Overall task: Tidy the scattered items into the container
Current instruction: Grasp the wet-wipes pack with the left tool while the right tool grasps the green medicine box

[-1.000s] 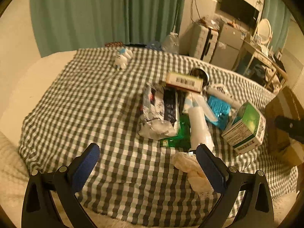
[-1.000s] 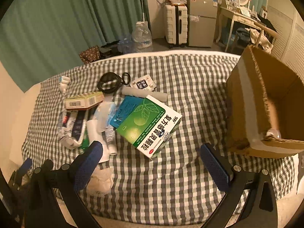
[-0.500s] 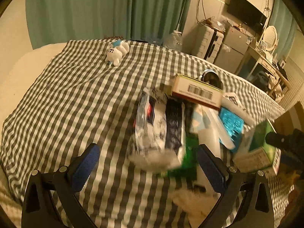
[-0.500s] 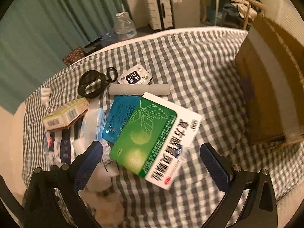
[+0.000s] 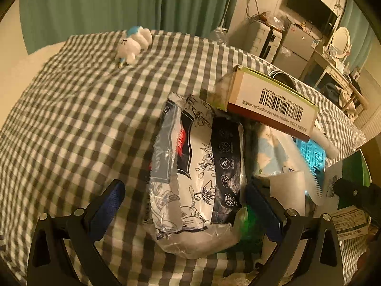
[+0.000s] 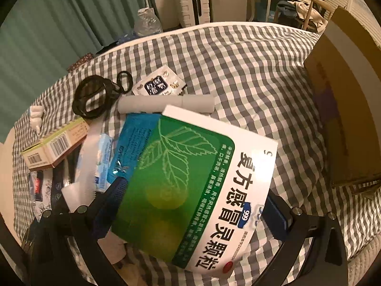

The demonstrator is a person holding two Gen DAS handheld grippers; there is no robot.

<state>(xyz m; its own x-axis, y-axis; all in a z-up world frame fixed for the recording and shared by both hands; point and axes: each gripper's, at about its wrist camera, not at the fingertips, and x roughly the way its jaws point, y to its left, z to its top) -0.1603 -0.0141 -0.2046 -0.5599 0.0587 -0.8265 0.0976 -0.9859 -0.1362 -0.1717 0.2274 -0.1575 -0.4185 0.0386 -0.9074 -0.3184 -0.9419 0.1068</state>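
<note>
My left gripper (image 5: 185, 202) is open, its blue fingers on either side of a floral plastic packet (image 5: 195, 181) lying on the checked bedcover. A barcode box (image 5: 271, 102) rests just beyond it. My right gripper (image 6: 193, 209) is open, its fingers flanking the big green-and-white medicine box (image 6: 190, 190); I cannot tell whether they touch it. The cardboard container (image 6: 347, 100) stands at the right on the bed.
A grey roll (image 6: 166, 103), black cable coil (image 6: 92, 95), small sachet (image 6: 158, 84), blue foil pack (image 6: 133, 143) and tissue pack (image 5: 271, 155) lie in the pile. A white plush toy (image 5: 133, 44) sits far back. Suitcase and furniture stand beyond the bed.
Both grippers have moved forward and down: the left onto the floral packet, the right onto the green medicine box. Both stay open.
</note>
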